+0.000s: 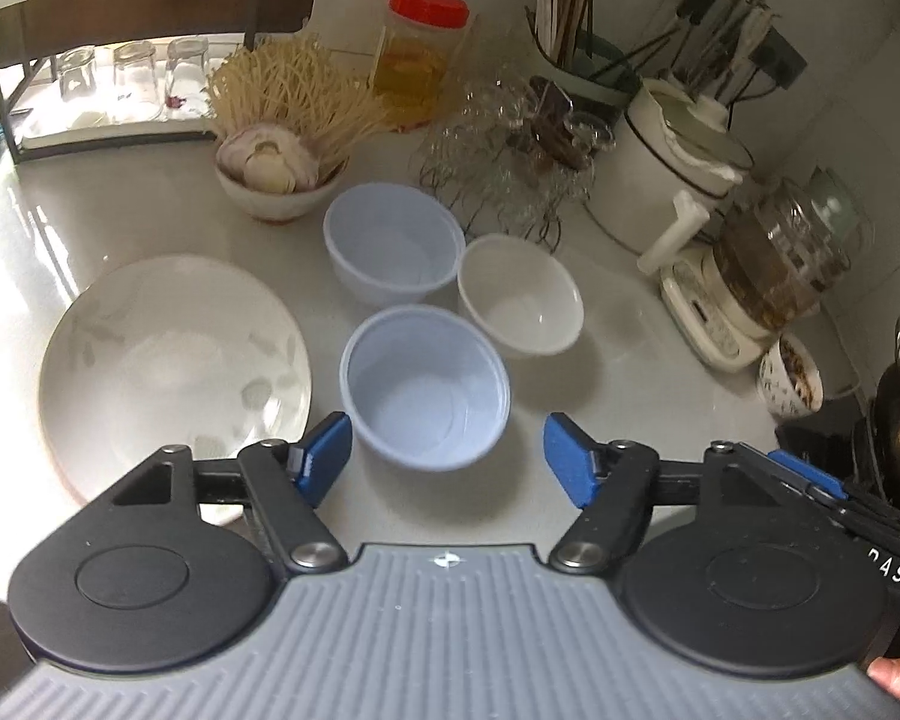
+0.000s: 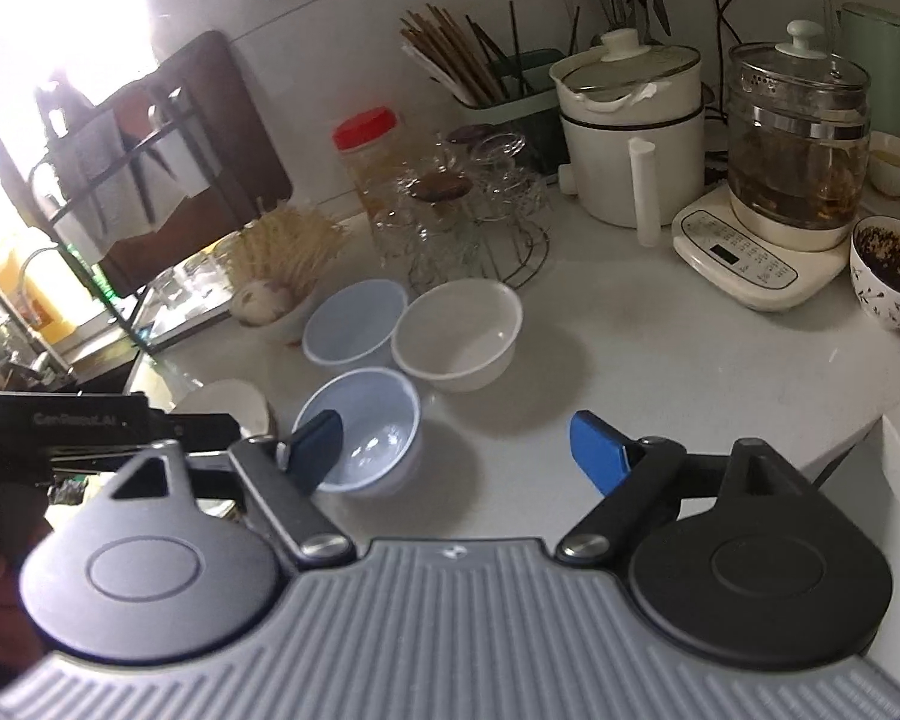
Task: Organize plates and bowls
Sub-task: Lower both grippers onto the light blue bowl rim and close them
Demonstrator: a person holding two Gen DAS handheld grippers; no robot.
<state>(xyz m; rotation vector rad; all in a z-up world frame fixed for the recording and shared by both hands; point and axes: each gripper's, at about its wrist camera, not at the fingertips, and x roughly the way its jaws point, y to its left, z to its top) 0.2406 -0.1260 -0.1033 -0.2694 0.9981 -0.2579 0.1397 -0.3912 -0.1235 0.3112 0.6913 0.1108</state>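
Garlic bowl (image 1: 273,180), glass rack (image 1: 498,138) (crowding behind), kettle (image 2: 798,144), white counter (image 2: 660,372)

White capitals "DAS" stand on the black body of the right hand-held gripper (image 1: 858,516) at the left wrist view's right edge. Faint lettering on the left hand-held gripper (image 2: 60,426) reads roughly "GenRobot.AI". The kettle base (image 2: 744,258) panel print is too small to read.

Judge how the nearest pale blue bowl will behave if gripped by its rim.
The nearest blue bowl looks thin and plastic, so probably light with a flexing rim. Its glossy wall may slip. Standing empty on the smooth counter, it would likely slide if nudged.
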